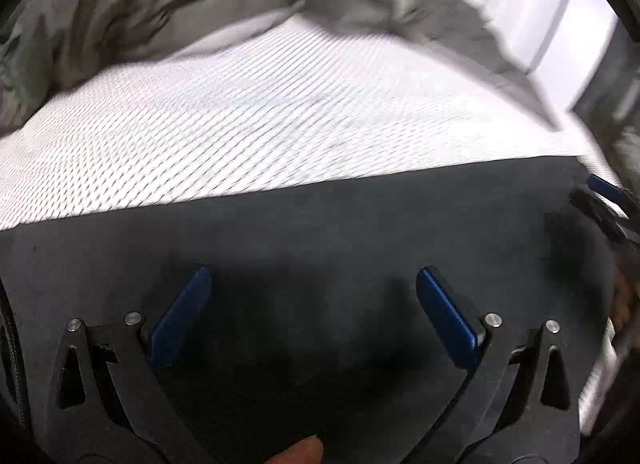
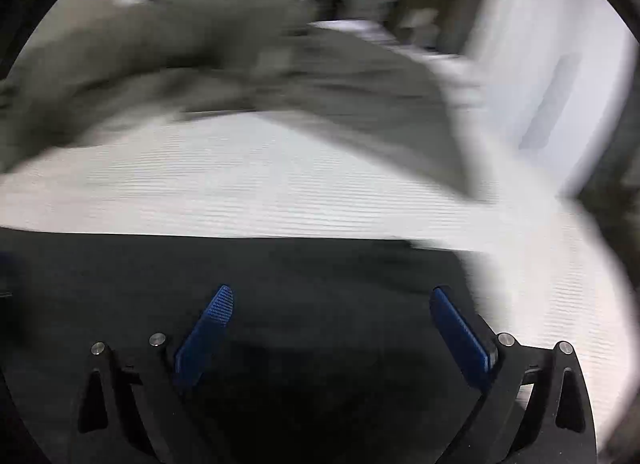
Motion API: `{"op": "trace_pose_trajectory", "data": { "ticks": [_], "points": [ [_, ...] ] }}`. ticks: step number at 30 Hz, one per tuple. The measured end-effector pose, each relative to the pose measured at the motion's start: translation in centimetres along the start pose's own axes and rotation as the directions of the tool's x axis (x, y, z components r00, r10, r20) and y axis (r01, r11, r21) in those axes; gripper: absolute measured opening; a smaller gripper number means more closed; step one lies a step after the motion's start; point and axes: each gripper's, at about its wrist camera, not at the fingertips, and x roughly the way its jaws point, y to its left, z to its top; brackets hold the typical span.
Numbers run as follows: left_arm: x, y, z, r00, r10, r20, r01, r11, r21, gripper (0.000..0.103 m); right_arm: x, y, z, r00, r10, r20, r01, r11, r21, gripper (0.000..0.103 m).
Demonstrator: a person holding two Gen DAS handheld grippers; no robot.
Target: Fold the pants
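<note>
A white bed (image 1: 260, 115) with a finely ribbed, woven cover fills the middle of both wrist views, and pale walls and a dim doorway blur behind it. Across the near edge of the bed lies a flat stretch of dark pants (image 1: 320, 232), its far edge running straight across the white cover. Farther back a rumpled olive-grey blanket (image 1: 160, 3) is heaped along the far side of the bed, one flap of it trailing down toward the right.

The left gripper (image 1: 314, 284) hangs just over the dark fabric, its jaws spread wide apart with nothing between the blue pads (image 1: 182, 316). A fingertip (image 1: 302, 452) shows at the bottom edge of that view. At the far right of the left view a bit of the other tool's blue pad is visible.

The right gripper (image 2: 332, 304) sits likewise over the pants (image 2: 240, 276) near their right end, jaws wide apart and empty; whether the pads touch the cloth cannot be told. The right view is heavily blurred.
</note>
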Motion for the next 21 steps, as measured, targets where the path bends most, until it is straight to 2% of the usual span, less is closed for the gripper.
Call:
{"op": "trace_pose_trajectory", "data": {
  "ticks": [1,2,3,5,6,7,8,10,12,14,16,17,19,21],
  "points": [
    [0.4,0.1,-0.1,1.0,-0.004,-0.006,0.004,1.0,0.001,0.102,1.7,2.9,0.0,0.994,0.095,-0.049,-0.097,0.994,-0.043,0.1],
    [0.4,0.0,-0.4,1.0,-0.005,0.011,0.005,1.0,0.014,0.102,2.9,4.6,0.0,0.988,0.131,-0.085,-0.138,0.987,-0.086,0.1],
    [0.3,-0.1,-0.4,1.0,-0.002,0.013,0.002,1.0,0.024,0.102,3.7,6.5,-0.4,0.984,0.14,-0.111,-0.155,0.979,-0.132,0.1],
    [0.1,-0.4,-0.6,1.0,0.003,0.006,-0.003,0.999,0.049,0.102,4.3,9.8,-1.8,0.985,0.094,-0.142,-0.131,0.952,-0.277,0.1],
    [0.0,-0.4,-0.8,1.0,0.01,0.007,-0.01,0.998,0.061,0.102,4.6,9.4,-1.7,0.988,0.083,-0.134,-0.12,0.947,-0.297,0.1],
    [-0.1,-0.5,-1.1,1.0,0.018,0.006,-0.019,0.997,0.07,0.102,4.4,8.1,-1.9,0.985,0.093,-0.142,-0.128,0.956,-0.263,0.1],
    [-0.3,-0.5,-1.3,1.0,0.025,0.006,-0.025,0.997,0.077,0.102,4.6,6.8,-1.6,0.987,0.071,-0.143,-0.103,0.968,-0.229,0.1],
    [-0.9,-0.2,-1.8,0.998,0.055,0.007,-0.055,0.995,0.082,0.102,4.6,2.6,-1.5,0.989,-0.07,-0.126,0.051,0.987,-0.152,0.101],
    [-1.4,1.0,-2.0,0.997,0.081,0.011,-0.082,0.994,0.072,0.102,5.4,-2.5,-1.2,0.962,-0.238,-0.13,0.233,0.971,-0.055,0.101],
    [-1.6,3.1,-1.9,0.996,0.084,0.013,-0.085,0.996,0.041,0.102,5.3,-6.1,-1.5,0.933,-0.329,-0.145,0.336,0.942,0.025,0.101],
    [-1.9,4.5,-1.8,0.995,0.094,0.014,-0.094,0.996,-0.006,0.102,5.1,-8.0,-1.7,0.914,-0.375,-0.155,0.388,0.92,0.061,0.101],
    [-2.0,5.1,-1.7,0.995,0.1,0.014,-0.1,0.995,-0.015,0.102,5.5,-7.9,-1.1,0.911,-0.383,-0.154,0.395,0.917,0.057,0.101],
    [-2.7,5.5,-1.3,0.994,0.106,0.018,-0.106,0.994,-0.02,0.102,5.1,-6.6,-0.8,0.912,-0.386,-0.139,0.392,0.92,0.015,0.101],
    [-5.0,6.1,-1.6,0.994,0.094,0.061,-0.093,0.996,-0.009,0.102,4.0,-4.4,-1.2,0.924,-0.368,-0.106,0.365,0.93,-0.05,0.101]
  ]
}}
